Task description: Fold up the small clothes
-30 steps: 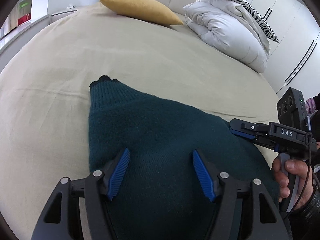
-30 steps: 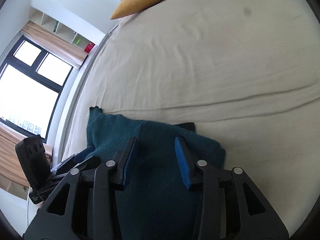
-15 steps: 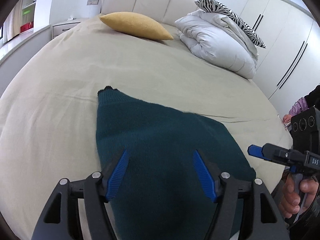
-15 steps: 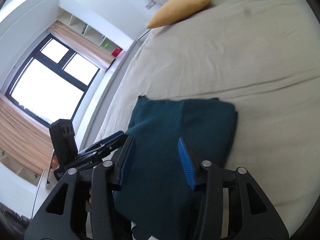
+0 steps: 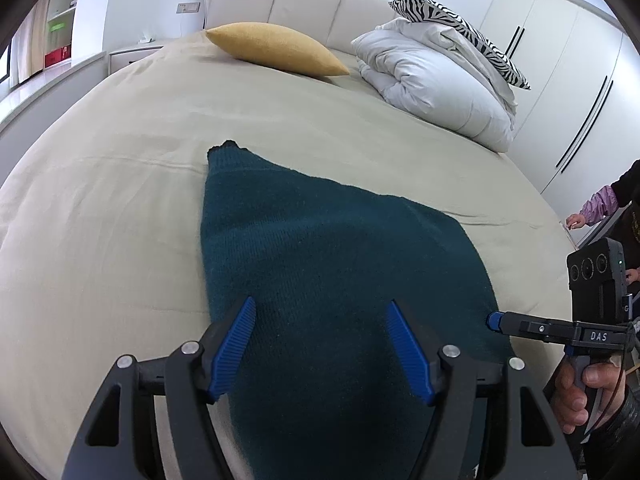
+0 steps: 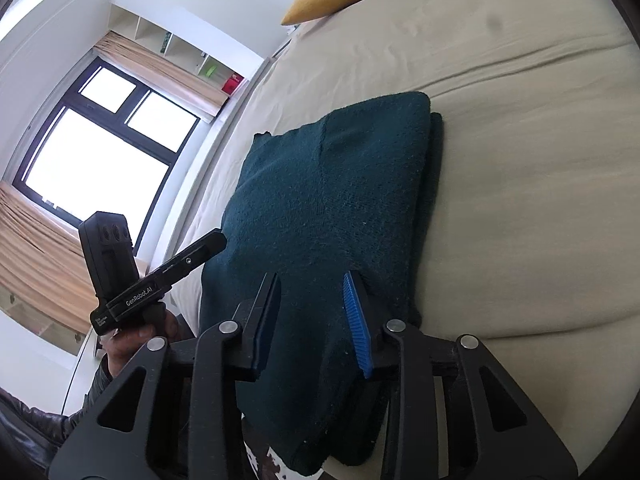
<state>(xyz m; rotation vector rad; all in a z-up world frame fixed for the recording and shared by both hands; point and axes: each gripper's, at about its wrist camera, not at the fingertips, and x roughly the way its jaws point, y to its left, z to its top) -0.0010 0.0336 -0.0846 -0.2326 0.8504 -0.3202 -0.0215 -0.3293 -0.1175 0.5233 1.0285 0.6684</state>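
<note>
A dark teal knitted garment (image 5: 320, 248) lies folded in layers on the beige bed (image 5: 120, 200), near its front edge. It also shows in the right wrist view (image 6: 332, 200). My left gripper (image 5: 320, 320) is open above the garment's near part and holds nothing. My right gripper (image 6: 312, 296) is open above the garment's near end and holds nothing. The right gripper (image 5: 496, 320) appears at the garment's right edge in the left wrist view. The left gripper (image 6: 216, 240) appears at the garment's left side in the right wrist view.
A yellow pillow (image 5: 276, 48) and a white duvet (image 5: 436, 80) with a zebra-print pillow (image 5: 460, 16) lie at the head of the bed. White wardrobes (image 5: 568, 80) stand on the right. A window (image 6: 100, 148) is on the left.
Both grippers have drawn back from the garment and risen. The right gripper has left the garment's right side. The garment lies still, folded.
</note>
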